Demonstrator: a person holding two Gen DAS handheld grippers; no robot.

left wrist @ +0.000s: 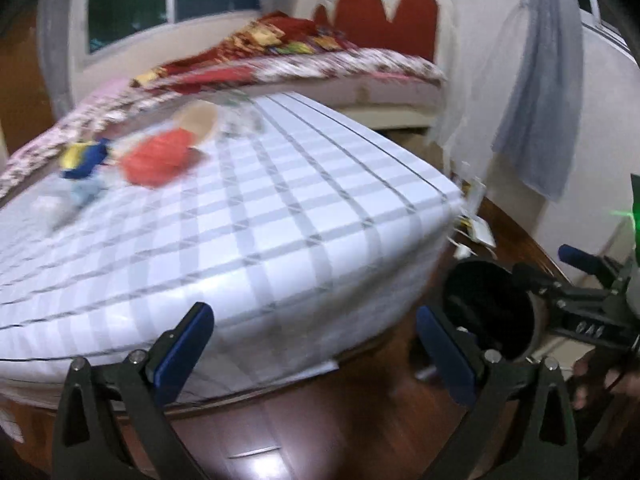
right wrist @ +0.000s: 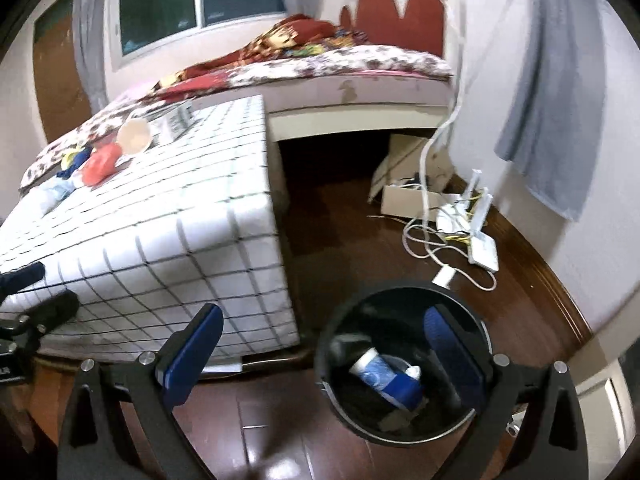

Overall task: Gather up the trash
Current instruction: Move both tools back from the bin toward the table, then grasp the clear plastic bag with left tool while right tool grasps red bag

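Black round trash bin (right wrist: 404, 364): seen at lower centre-right of the right wrist view, on dark wooden floor (right wrist: 340, 240); a blue-and-white wrapper (right wrist: 386, 374) is held inside. Trash on checked mattress (right wrist: 160, 216), upper left: red crumpled piece (right wrist: 100, 164), paper cup (right wrist: 134, 136) on its side, blue-yellow item (right wrist: 74, 160). Right gripper (right wrist: 324, 344): spread wide, nothing held. Left gripper (left wrist: 316, 348): spread wide, nothing held.

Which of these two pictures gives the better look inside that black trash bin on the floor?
The right wrist view. It looks straight down into the black trash bin, showing its whole rim and a blue-and-white piece of trash inside. The left wrist view catches the bin only sideways at the edge, its inside dark.
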